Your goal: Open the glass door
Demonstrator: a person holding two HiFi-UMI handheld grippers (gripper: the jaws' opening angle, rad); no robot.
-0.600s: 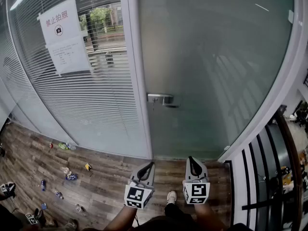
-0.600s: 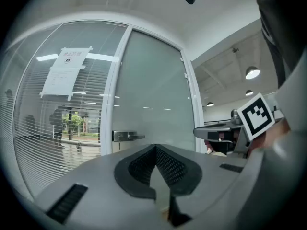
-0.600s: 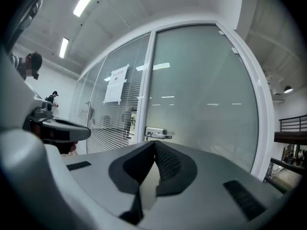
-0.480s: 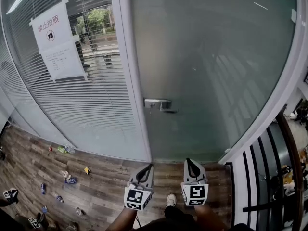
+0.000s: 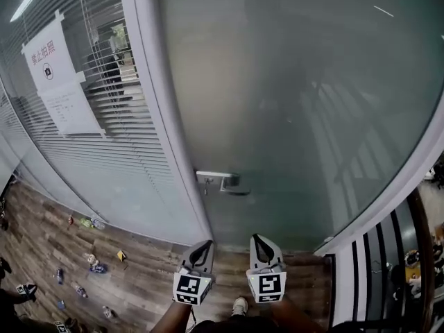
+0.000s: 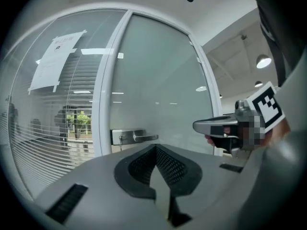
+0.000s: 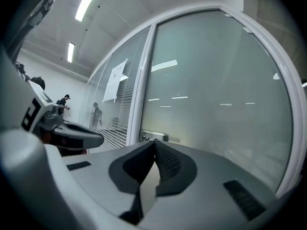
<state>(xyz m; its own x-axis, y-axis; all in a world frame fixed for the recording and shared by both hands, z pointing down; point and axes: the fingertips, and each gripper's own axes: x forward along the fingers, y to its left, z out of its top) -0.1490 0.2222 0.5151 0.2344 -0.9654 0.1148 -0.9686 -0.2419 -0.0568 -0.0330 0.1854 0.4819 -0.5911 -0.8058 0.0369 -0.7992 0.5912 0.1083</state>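
Observation:
The frosted glass door (image 5: 291, 116) stands closed in front of me. Its metal lever handle (image 5: 220, 181) is on the door's left edge, next to the white frame post (image 5: 163, 116). My left gripper (image 5: 205, 245) and right gripper (image 5: 258, 238) are side by side below the handle, both pointing at the door and well short of it. In the left gripper view the jaws (image 6: 154, 147) are shut and empty, with the handle (image 6: 136, 137) just above their tips. The right gripper (image 7: 154, 142) is also shut and empty, and the handle (image 7: 156, 137) shows beyond its tips.
A glass wall with blinds (image 5: 90, 151) runs to the left of the post and carries a paper notice (image 5: 55, 82). Several small items (image 5: 90, 259) lie on the wood floor at the left. A black railing (image 5: 378, 283) is at the right. My shoe (image 5: 239, 305) shows between the grippers.
The door has come nearer and fills more of the head view. The handle has slid down and left in the frame. Both grippers stay shut, side by side, shifted slightly left.

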